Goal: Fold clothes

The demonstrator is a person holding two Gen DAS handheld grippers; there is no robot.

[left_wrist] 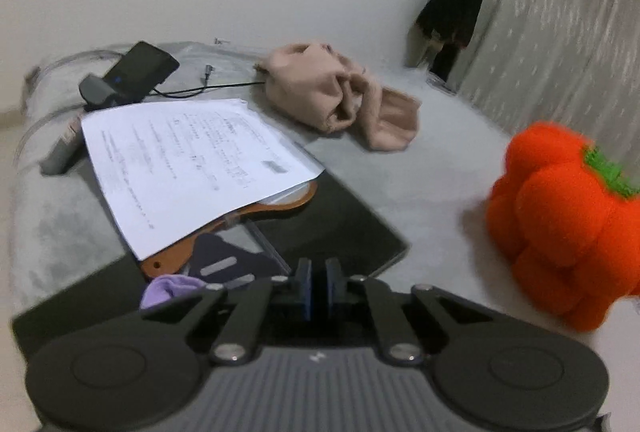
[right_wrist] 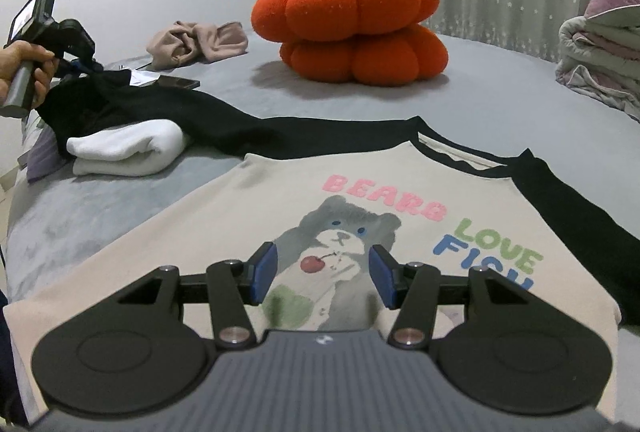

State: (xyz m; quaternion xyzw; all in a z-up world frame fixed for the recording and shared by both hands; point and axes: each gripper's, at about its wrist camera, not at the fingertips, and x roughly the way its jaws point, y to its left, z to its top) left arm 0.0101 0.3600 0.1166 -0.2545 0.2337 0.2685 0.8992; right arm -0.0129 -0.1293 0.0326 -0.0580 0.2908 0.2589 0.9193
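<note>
The right gripper [right_wrist: 323,278] hovers with fingers spread over the shirt [right_wrist: 224,232], touching nothing. The shirt lies flat, print up, at the bed's [right_wrist: 460,84] near edge, collar pointing away, one black sleeve [right_wrist: 192,112] stretched toward the left edge. There the left gripper [left_wrist: 319,282] shows fingers pressed together, empty. Farther off sit a pumpkin cushion [right_wrist: 356,28] and a beige garment [right_wrist: 196,40].

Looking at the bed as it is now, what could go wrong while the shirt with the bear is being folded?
1. The shirt's black sleeve lies over the folded white cloth; pulling it may drag that cloth along.
2. The left gripper is shut just above loose papers and a dark sheet, so it may pinch those instead of fabric.
3. The right gripper hovers open over the bear shirt mid-chest, and a grab there would likely bunch it.
</note>
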